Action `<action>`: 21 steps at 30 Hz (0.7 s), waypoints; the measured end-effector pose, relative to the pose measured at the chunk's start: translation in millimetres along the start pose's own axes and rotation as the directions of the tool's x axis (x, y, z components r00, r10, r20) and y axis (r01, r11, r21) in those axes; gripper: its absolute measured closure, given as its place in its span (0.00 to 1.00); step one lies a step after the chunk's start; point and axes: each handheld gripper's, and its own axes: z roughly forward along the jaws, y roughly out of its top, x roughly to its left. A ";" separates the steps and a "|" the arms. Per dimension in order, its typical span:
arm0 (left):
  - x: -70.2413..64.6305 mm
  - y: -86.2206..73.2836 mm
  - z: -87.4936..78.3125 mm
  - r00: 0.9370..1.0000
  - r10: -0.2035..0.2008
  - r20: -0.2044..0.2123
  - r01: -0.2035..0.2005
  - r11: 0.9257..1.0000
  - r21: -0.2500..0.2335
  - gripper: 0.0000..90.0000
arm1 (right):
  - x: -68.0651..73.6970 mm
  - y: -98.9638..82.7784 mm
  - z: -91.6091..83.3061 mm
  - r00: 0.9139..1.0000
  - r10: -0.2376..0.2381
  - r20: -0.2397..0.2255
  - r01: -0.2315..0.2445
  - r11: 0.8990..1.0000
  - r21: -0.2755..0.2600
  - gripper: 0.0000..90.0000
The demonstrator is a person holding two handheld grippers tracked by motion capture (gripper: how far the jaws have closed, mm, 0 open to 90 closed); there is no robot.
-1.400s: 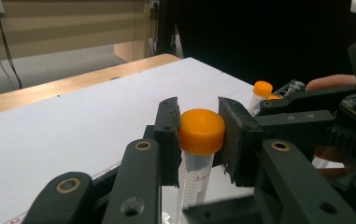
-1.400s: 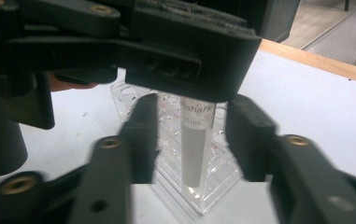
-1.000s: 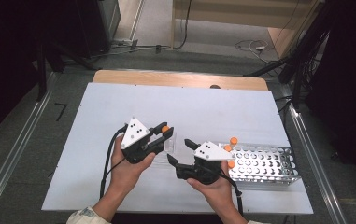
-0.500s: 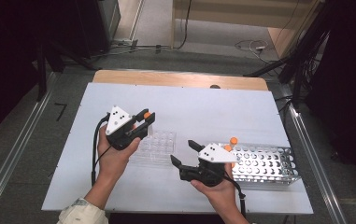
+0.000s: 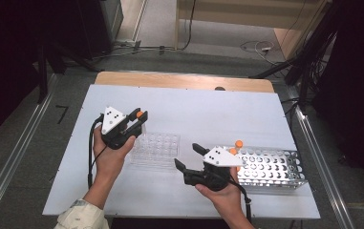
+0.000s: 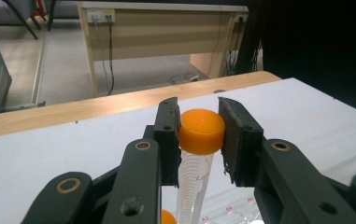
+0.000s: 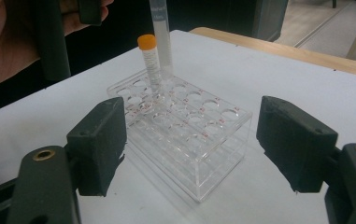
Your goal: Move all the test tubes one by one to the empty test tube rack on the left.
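Left gripper [image 5: 139, 120] was clamped on the orange screw cap [image 6: 202, 131] of a clear graduated plastic tube [image 6: 195, 182], one black jaw pressed on each side of the cap. In the left gripper view the tube hung straight down between the jaws at the centre of the frame, and part of a second orange cap [image 6: 167, 217] showed at the bottom edge, beside the held tube. In the high view this gripper stood left of centre, over the left end of a clear acrylic rack with round holes [image 5: 155, 148] lying on the white table top [image 5: 208, 109].

In the right gripper view the held tube [image 7: 160, 39] stood upright at the upper middle of the frame, its lower end at the far holes of the acrylic rack [image 7: 185, 135]; whether it was seated in a hole could not be determined. A second capped tube [image 7: 149, 63] stood in the rack just beside it.

Right gripper [image 5: 185, 158] was held low and right of centre in the high view, jaws spread wide with nothing between them, aimed at the acrylic rack. A white perforated tube rack [image 5: 270, 167] with orange-capped tubes [image 5: 238, 143] at its left end lay at lower right, just beside that hand [image 5: 220, 193].
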 end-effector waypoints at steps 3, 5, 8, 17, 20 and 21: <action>-0.4 -3.4 1.1 1.000 0.004 0.000 -0.004 1.000 0.011 0.78 | 0.1 0.0 -0.1 1.000 -0.001 -0.001 0.001 1.000 0.001 0.26; -1.5 -6.4 2.1 1.000 0.012 -0.002 -0.012 1.000 0.018 0.78 | 0.0 -0.1 0.0 1.000 -0.001 -0.001 0.001 1.000 0.001 0.26; -2.4 -12.0 3.5 1.000 0.016 -0.002 -0.016 0.999 0.031 0.78 | 0.6 -0.1 0.2 1.000 0.001 -0.002 -0.001 1.000 0.001 0.26; -2.0 -29.0 7.7 1.000 0.028 -0.013 -0.027 0.997 0.073 0.78 | 0.9 -1.6 0.3 1.000 0.003 -0.005 -0.003 1.000 0.003 0.26; -3.3 -32.0 8.3 0.999 0.030 -0.011 -0.029 0.997 0.074 0.78 | 0.7 -1.8 0.3 1.000 0.006 -0.007 -0.006 1.000 0.003 0.26; -3.7 -32.4 8.3 0.999 0.032 -0.013 -0.031 0.997 0.071 0.78 | 0.8 -1.8 0.4 1.000 0.008 -0.007 -0.008 1.000 0.003 0.26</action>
